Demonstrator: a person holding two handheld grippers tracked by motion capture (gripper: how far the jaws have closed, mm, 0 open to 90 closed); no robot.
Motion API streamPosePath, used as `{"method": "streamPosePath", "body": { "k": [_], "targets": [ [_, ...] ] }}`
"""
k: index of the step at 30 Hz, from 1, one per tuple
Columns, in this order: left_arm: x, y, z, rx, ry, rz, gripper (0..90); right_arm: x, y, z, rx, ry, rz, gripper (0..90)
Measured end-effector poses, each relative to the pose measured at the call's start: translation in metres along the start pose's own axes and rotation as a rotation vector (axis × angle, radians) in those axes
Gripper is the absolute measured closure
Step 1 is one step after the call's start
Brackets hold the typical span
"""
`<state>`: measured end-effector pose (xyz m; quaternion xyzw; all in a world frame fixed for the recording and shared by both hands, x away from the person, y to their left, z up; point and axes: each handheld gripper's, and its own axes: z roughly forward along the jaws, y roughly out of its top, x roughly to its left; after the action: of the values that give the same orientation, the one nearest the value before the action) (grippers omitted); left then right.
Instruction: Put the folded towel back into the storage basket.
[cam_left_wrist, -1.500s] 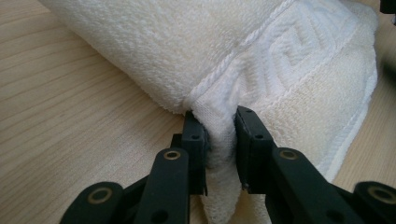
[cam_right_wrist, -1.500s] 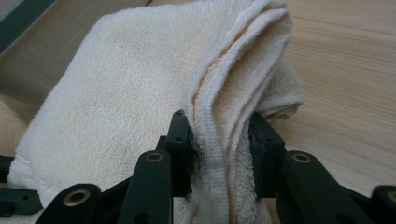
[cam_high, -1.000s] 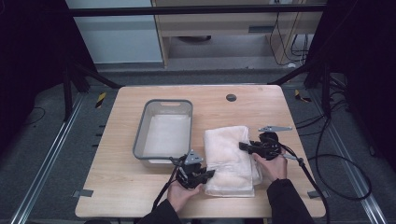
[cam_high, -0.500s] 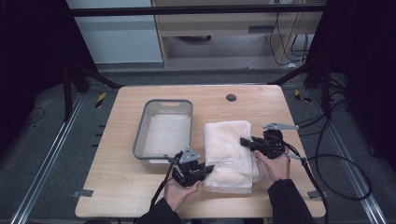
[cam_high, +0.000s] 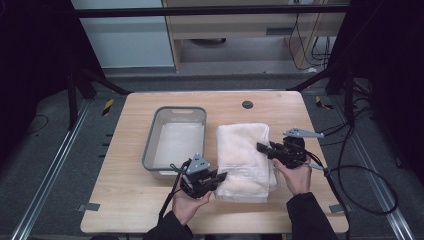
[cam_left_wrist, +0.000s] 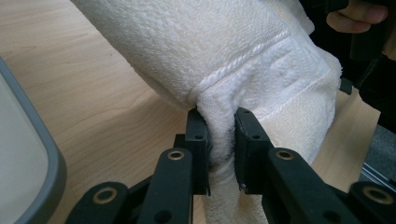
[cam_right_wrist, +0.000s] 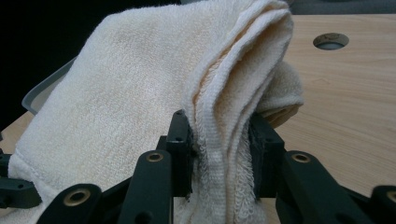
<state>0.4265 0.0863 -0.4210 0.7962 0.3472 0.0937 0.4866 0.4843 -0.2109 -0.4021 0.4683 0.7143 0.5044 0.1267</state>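
Now both grippers, left (cam_high: 220, 176) and right (cam_high: 261, 147), clamp the towel (cam_high: 245, 150) and have raised its edges slightly off the table (cam_high: 125, 210). Likely it goes next to the tray (cam_high: 150, 150).

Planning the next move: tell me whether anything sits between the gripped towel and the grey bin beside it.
Nothing visible does. The towel is clamped by the left gripper and the right gripper; the grey bin lies directly beside it, open-topped, with bare table between.

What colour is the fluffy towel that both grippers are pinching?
The folded terry-cloth towel is creamy white, plain with no pattern; the right gripper view shows it best.
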Motion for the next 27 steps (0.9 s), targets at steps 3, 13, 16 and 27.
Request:
{"method": "streamPosePath", "body": {
  "k": [3, 13, 16, 27],
  "targets": [
    [0.000, 0.003, -0.003, -0.012, 0.000, -0.003, 77.2, 0.003, 0.003, -0.002, -0.015, 0.001, -0.003, 66.7],
    [0.001, 0.015, -0.019, -0.055, 0.008, 0.007, 77.2, 0.012, 0.014, -0.005, -0.055, 0.003, -0.014, 66.8],
    [0.002, 0.018, -0.023, -0.067, 0.013, 0.012, 77.2, 0.016, 0.019, -0.006, -0.074, 0.002, -0.021, 66.8],
    [0.014, 0.028, -0.042, -0.116, 0.041, 0.008, 77.4, 0.032, 0.039, 0.001, -0.109, 0.005, -0.038, 66.9]
  ]
}}
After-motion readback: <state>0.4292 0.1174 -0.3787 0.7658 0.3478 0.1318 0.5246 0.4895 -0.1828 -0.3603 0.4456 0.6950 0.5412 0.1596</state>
